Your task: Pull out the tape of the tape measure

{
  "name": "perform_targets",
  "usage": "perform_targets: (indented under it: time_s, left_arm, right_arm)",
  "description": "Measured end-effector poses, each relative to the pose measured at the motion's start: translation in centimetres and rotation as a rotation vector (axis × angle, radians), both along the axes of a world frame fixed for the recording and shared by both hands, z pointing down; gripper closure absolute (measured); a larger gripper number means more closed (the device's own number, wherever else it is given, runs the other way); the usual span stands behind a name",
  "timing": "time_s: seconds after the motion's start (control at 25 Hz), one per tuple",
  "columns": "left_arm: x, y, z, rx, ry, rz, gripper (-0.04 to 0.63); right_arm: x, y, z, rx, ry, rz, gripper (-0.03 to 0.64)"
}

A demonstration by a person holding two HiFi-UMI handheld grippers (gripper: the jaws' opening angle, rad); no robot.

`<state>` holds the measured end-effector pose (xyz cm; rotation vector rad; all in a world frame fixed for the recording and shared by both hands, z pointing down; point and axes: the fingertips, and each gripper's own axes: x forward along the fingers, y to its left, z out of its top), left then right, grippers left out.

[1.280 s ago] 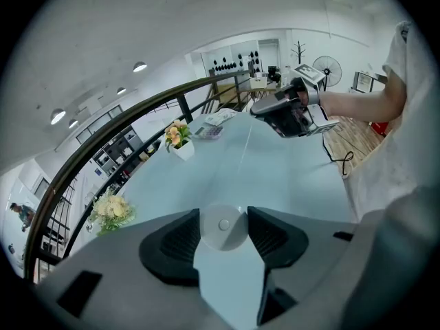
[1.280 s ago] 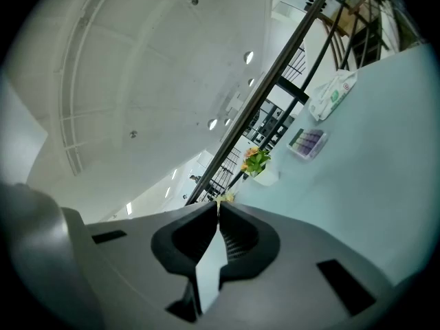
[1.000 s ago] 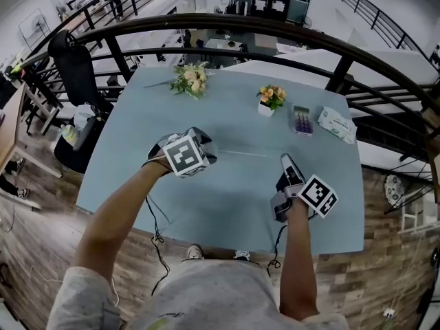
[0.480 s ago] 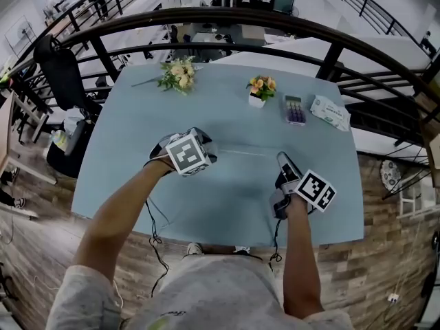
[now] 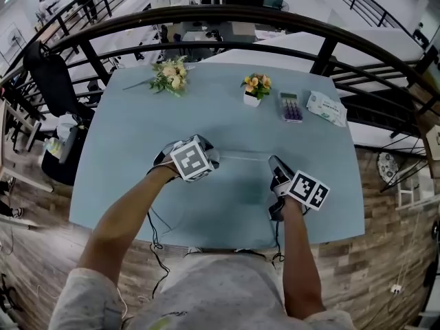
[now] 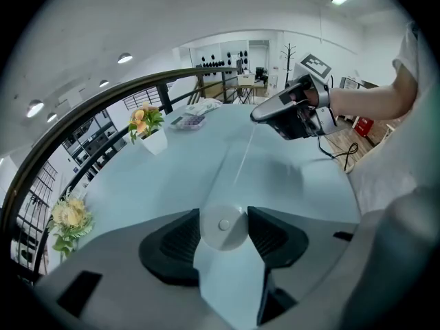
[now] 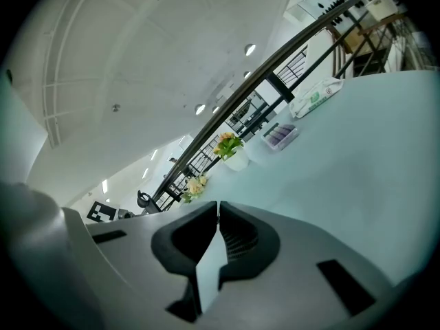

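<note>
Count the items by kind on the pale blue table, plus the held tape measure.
Flower arrangements: 2 (loose cream bouquet, orange flowers in white pot)
Purple keypad device: 1
White-green soft packet: 1
Round white tape measure: 1
Total: 5

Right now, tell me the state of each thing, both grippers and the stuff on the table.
left gripper: closed on the tape measure case.
tape measure case: held between the left jaws.
tape: pulled out, stretched from the case to the right gripper.
right gripper: shut, pinching the tape's end.
flower pot: standing upright.
bouquet: lying on its side.
calculator: lying flat.
wipes pack: lying flat.
</note>
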<state>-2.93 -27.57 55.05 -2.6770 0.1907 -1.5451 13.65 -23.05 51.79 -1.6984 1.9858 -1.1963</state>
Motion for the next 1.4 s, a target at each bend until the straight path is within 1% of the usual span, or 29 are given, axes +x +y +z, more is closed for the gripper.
perform_targets:
  time_s: [0.16,0.28,0.44,0.84,0.96,1.2,1.4]
  left_arm:
    - [0.2,-0.1,1.0,-0.008,-0.005,0.013,0.377]
    - [0.1,-0.6,1.8,-0.018,-0.006,0.007,0.377]
    - [0.1,-1.1,1.9,-0.011,-0.011,0.023,0.377]
    - [-0.1,-1.4,3.6,-0.028,-0.041,0.047,0.377]
    - [-0.2,-1.6,4.0,-0.021,-0.057,0.059,0.377]
    - [-0.4,-1.5,4.8,-0.045,-0.071,0.068,0.376]
    - [-0.3,-1.7,5.1,-0.062,-0.074,0.067,0.376]
  right_arm:
    - [-0.5,-0.6,0.9,-0.019,0.023,-0.012,0.600]
    - [-1.0,-1.0,1.6,-0.033,0.030,-0.018,0.600]
    - [-1.7,-1.6,2.5,-0.057,0.045,-0.031,0.600]
    - [-2.6,-2.2,5.0,-0.124,0.093,-0.060,0.600]
    - [-2.7,-2.4,5.6,-0.142,0.111,-0.072,0.600]
    - [-3.0,-2.8,6.3,-0.169,0.131,-0.097,0.600]
    - [-3.0,-2.9,6.5,-0.192,0.182,-0.120,0.600]
